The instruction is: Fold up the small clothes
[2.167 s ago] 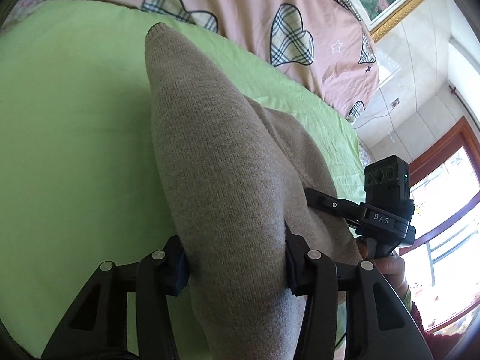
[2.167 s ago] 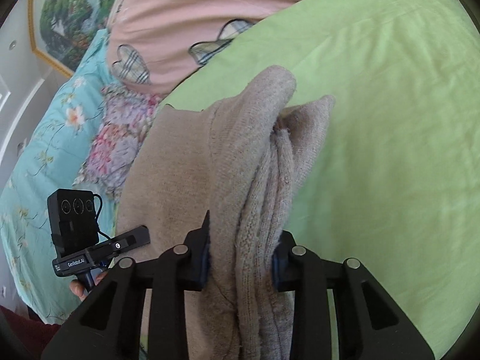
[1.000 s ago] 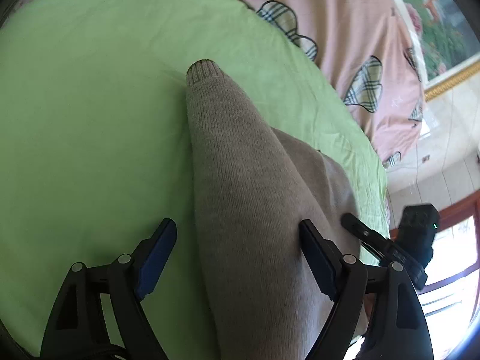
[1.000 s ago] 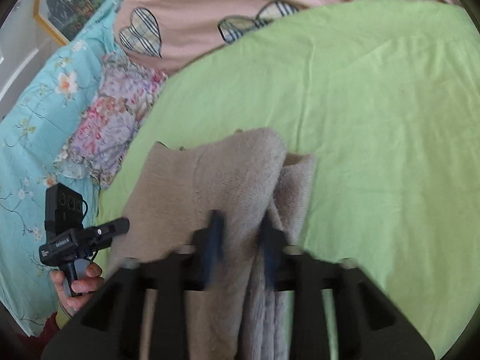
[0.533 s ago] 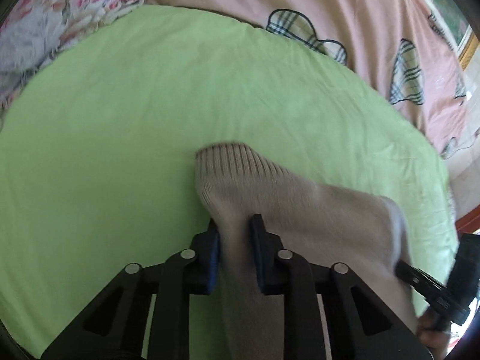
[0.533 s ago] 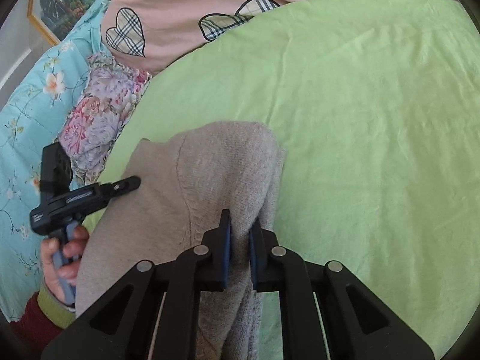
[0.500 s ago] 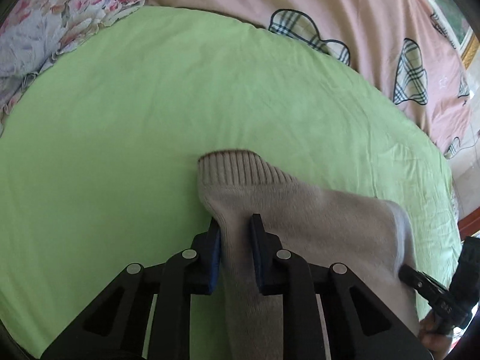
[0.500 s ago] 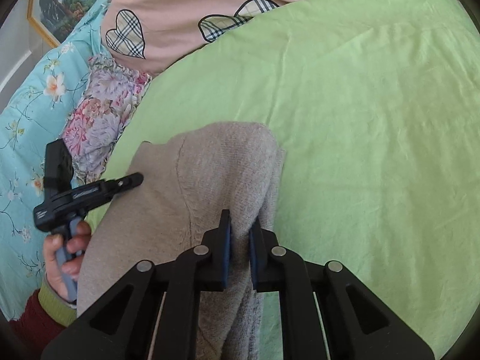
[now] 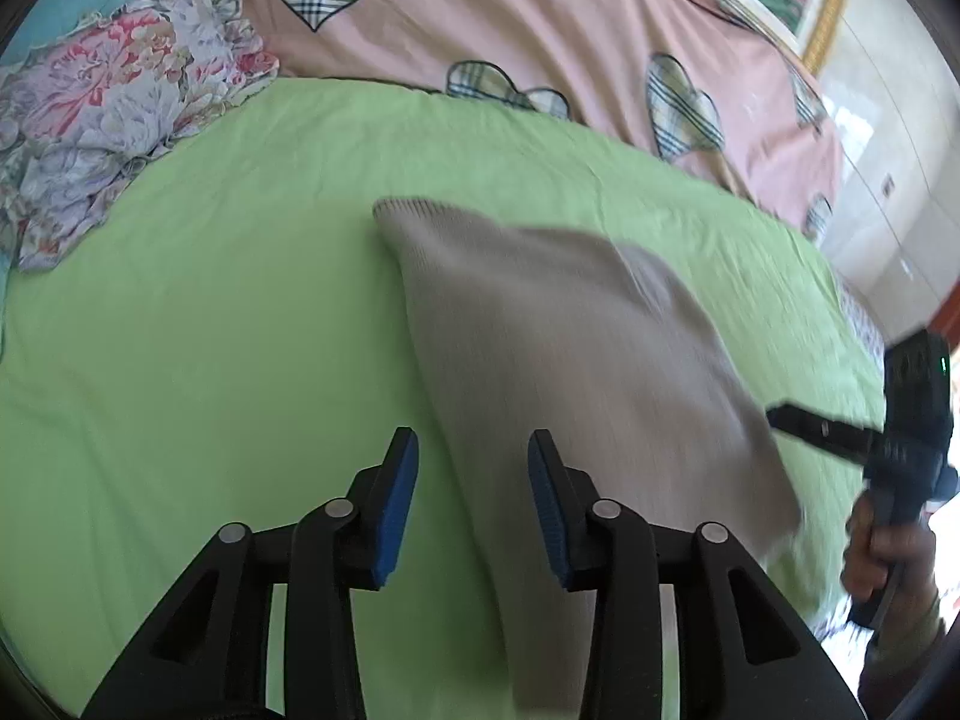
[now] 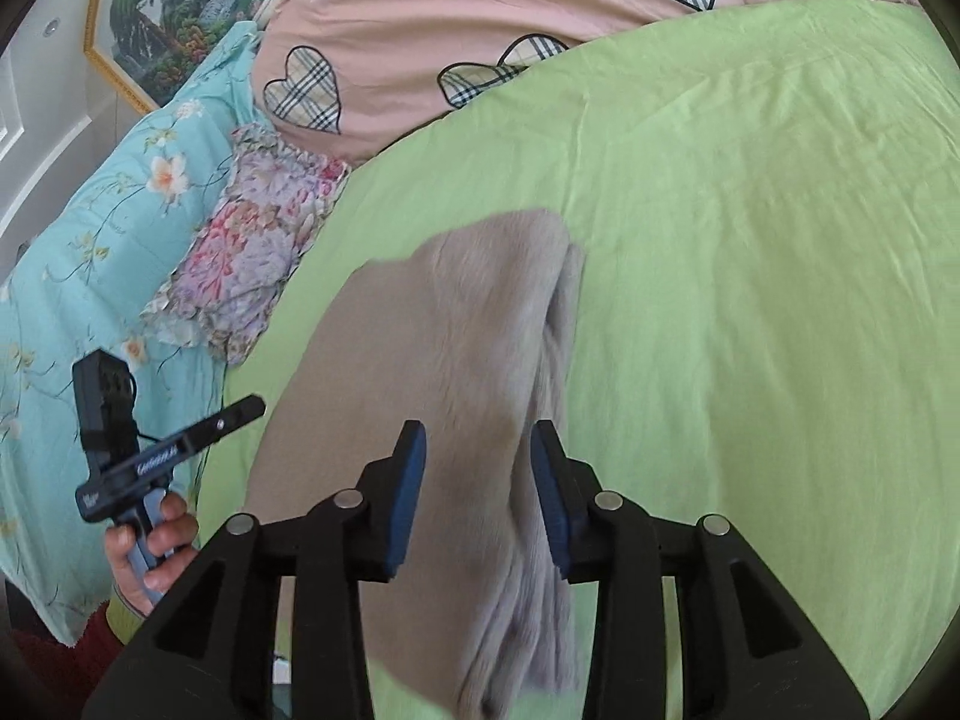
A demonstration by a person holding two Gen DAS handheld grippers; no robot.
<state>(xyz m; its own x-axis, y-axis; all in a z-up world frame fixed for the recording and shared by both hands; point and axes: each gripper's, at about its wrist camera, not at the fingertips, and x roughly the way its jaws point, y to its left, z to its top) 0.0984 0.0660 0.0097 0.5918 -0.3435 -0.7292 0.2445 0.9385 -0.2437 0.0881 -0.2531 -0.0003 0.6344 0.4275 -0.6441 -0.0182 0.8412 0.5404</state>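
A beige knitted sweater (image 9: 570, 348) lies folded on the green bedsheet (image 9: 210, 312), its ribbed edge at the far end. My left gripper (image 9: 471, 498) is open and empty, above the sweater's near left edge. In the right wrist view the same sweater (image 10: 456, 360) lies flat with its folded layers along the right side. My right gripper (image 10: 477, 492) is open and empty, above that near right edge. Each gripper also shows in the other's view, the right one (image 9: 840, 432) and the left one (image 10: 180, 444), both hand-held.
A pink quilt with plaid hearts (image 9: 540, 30) lies along the far side of the bed. A floral pillow (image 9: 108, 132) and a turquoise floral cover (image 10: 78, 252) lie at the left. A framed picture (image 10: 168, 6) hangs on the wall.
Both grippers, shut on the sweater half a second ago, have opened and let it go. They have pulled back and the sweater now lies flat on the sheet.
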